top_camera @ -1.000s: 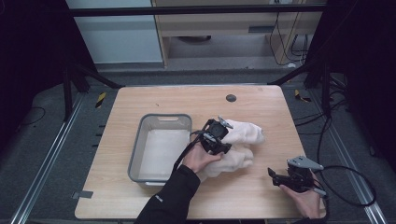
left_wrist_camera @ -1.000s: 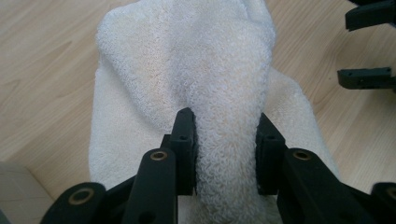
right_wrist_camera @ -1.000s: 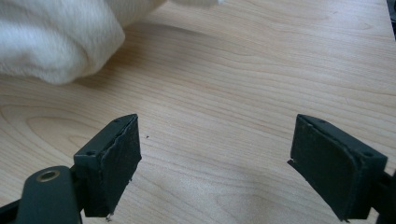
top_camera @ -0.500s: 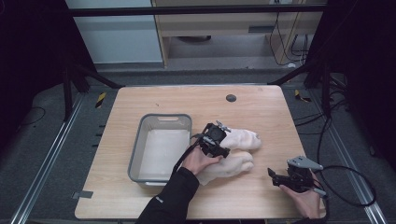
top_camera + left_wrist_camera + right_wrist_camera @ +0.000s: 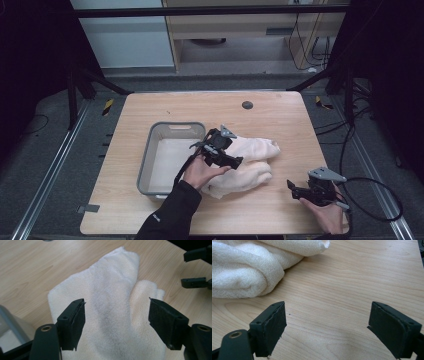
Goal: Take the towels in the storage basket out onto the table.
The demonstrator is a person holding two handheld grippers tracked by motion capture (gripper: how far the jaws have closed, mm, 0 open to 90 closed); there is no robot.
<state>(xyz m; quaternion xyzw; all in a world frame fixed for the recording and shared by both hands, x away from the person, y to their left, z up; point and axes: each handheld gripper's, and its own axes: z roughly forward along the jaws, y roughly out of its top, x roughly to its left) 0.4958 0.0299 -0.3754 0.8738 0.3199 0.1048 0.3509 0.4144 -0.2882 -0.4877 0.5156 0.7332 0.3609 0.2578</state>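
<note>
A cream towel (image 5: 256,156) lies crumpled in two folds on the wooden table (image 5: 280,120), just right of the grey bin. My left gripper (image 5: 234,159) hovers over the towel's left end, open. In the left gripper view its jaws stand wide apart above the towel (image 5: 112,302), nothing between them. My right gripper (image 5: 294,190) rests near the table's front right corner, open, pointing left toward the towel. In the right gripper view the towel (image 5: 244,267) lies ahead at upper left, apart from the gripper (image 5: 327,327).
A grey rectangular bin (image 5: 150,152) stands left of the towel, with its corner (image 5: 10,325) close by the left gripper. A small dark round spot (image 5: 247,105) marks the table's far side. The right gripper's jaws (image 5: 196,267) appear beyond the towel.
My left gripper has drawn back a little to the left over the towel, and the towel has shifted slightly with it. The right gripper has stayed put.
</note>
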